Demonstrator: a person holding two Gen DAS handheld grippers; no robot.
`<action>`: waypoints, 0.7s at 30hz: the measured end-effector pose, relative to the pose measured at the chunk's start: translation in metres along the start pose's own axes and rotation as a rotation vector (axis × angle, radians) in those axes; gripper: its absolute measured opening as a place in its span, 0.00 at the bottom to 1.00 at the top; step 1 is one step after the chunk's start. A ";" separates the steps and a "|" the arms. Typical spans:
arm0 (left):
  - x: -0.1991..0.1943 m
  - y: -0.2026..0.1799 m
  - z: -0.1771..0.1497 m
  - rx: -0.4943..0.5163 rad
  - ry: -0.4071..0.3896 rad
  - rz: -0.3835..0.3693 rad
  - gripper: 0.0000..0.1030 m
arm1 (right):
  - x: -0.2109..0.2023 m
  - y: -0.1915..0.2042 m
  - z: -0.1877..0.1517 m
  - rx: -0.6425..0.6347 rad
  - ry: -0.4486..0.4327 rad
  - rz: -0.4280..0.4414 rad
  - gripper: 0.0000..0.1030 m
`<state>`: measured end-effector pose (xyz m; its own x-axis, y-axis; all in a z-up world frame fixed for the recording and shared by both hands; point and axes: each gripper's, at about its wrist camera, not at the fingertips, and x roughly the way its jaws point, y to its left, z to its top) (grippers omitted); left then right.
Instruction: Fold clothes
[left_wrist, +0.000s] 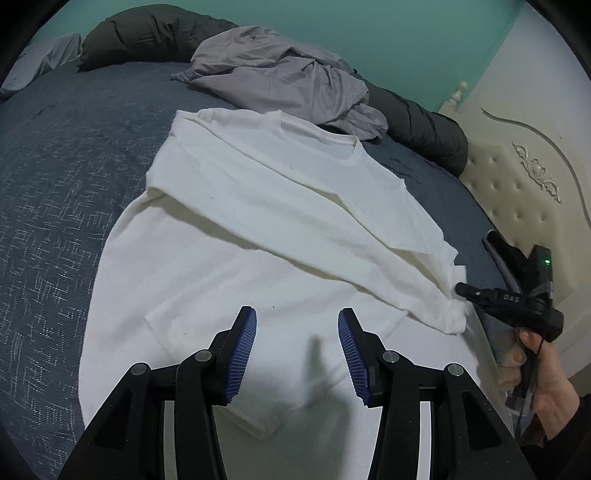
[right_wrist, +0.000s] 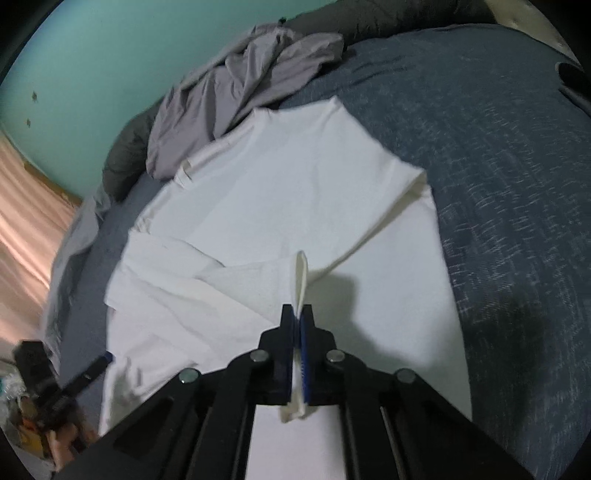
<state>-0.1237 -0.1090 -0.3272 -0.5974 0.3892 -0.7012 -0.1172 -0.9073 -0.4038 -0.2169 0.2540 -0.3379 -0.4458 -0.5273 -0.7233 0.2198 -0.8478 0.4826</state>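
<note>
A white T-shirt (left_wrist: 258, 229) lies spread on the dark blue bed, collar toward the far side, one side folded over its body. My left gripper (left_wrist: 297, 325) is open and empty, just above the shirt's lower part. My right gripper (right_wrist: 297, 314) is shut on a pinched fold of the white T-shirt (right_wrist: 295, 192) and holds that edge lifted off the bed. The right gripper also shows in the left wrist view (left_wrist: 461, 290) at the shirt's right edge, gripping the cloth. The left gripper shows in the right wrist view (right_wrist: 105, 357) at the lower left, blurred.
A crumpled lilac garment (left_wrist: 288, 77) lies beyond the shirt's collar, also in the right wrist view (right_wrist: 236, 88). A dark grey duvet (left_wrist: 417, 125) runs along the far edge. A cream padded headboard (left_wrist: 524, 192) stands at the right. The bedspread (left_wrist: 55, 192) surrounds the shirt.
</note>
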 end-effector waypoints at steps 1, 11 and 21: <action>-0.001 0.000 0.000 -0.001 -0.001 -0.001 0.49 | -0.008 0.000 0.000 0.012 -0.020 0.006 0.02; -0.008 0.007 0.003 -0.010 -0.015 0.001 0.49 | -0.018 -0.029 -0.023 0.174 -0.067 -0.001 0.02; -0.016 0.043 0.018 -0.036 -0.033 0.077 0.49 | -0.013 -0.036 -0.028 0.193 -0.121 0.089 0.02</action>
<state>-0.1338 -0.1571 -0.3224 -0.6298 0.3126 -0.7111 -0.0416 -0.9277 -0.3710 -0.1948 0.2903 -0.3596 -0.5355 -0.5788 -0.6150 0.0980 -0.7659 0.6355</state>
